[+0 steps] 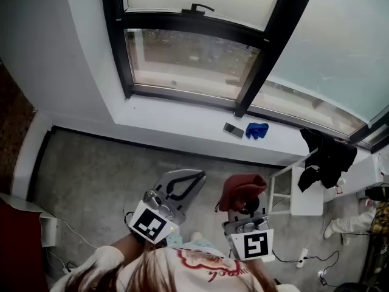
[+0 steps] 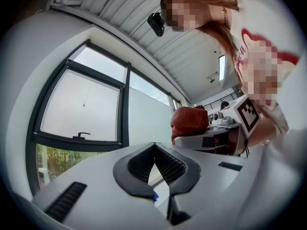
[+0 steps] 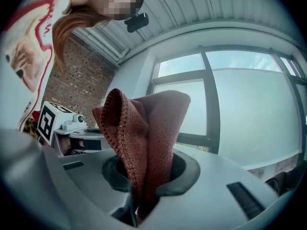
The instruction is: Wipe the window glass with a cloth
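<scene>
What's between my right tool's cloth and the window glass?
Head view: grey floor, then the white sill holding a phone and a blue bundle.

Open grey floor (image 1: 109, 169) stretches from the left gripper (image 1: 196, 176) to the white sill (image 1: 176, 123). Above the sill, the lower window glass (image 1: 188, 59) is open to reach. A black frame post (image 1: 267, 59) slants across beside it, and a handle (image 1: 200, 7) juts from the upper sash. A phone (image 1: 233, 129) and crumpled blue fabric (image 1: 256, 130) lie side by side on the sill at the post's foot. A white stand (image 1: 298, 193) draped in black clothing (image 1: 328, 157) crowds the right gripper (image 1: 244, 207), which carries a red cloth (image 1: 243, 187).
</scene>
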Motion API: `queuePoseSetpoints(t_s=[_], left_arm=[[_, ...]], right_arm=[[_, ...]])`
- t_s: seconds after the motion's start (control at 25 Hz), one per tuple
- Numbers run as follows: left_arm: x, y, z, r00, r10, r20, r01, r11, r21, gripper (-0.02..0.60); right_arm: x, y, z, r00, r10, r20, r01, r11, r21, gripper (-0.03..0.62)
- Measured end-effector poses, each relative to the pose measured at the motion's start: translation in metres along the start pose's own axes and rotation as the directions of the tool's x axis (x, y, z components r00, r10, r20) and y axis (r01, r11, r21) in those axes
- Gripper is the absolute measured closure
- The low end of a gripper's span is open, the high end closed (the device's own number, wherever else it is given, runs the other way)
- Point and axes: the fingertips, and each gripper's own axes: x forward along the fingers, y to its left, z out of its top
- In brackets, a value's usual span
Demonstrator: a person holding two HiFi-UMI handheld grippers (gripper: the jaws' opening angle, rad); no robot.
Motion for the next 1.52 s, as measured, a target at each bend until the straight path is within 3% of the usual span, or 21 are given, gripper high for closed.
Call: queuePoseSetpoints(t_s=[0.16,0.36,0.56,0.8,1.04,1.52], left_arm=[[-0.008,-0.028,0.016,1.000,0.028,0.014,-0.029,0.999,0.041,0.563],[-0.017,-0.062,0.032,0.992,0.112,0.063,-0.112,0.994,0.004,0.563],[-0.023,-0.126,0.040,0.990,0.132,0.054,-0.132,0.991,-0.003,0.563],[-0.044,-0.168,0.042,0.989,0.143,0.036,-0.143,0.990,-0.013,0.563],[-0.063,-0.177,0.055,0.994,0.100,0.042,-0.102,0.994,0.033,0.563],[-0.082,-0.166,0.060,0.992,0.110,0.056,-0.111,0.994,0.016,0.563]], right_arm=[[-0.025,0.008,0.022,0.999,0.025,0.046,-0.023,0.999,-0.041,0.508],[-0.068,0.016,0.011,0.999,0.009,0.033,-0.009,1.000,0.009,0.508],[-0.127,0.011,0.003,1.000,0.021,0.021,-0.023,0.997,0.078,0.508],[-0.163,0.017,0.015,0.998,0.061,0.033,-0.063,0.996,0.058,0.508],[-0.179,0.030,0.040,0.997,0.020,0.079,-0.023,0.999,0.036,0.508],[-0.174,0.057,0.038,0.997,0.020,0.080,-0.023,0.999,0.042,0.508]])
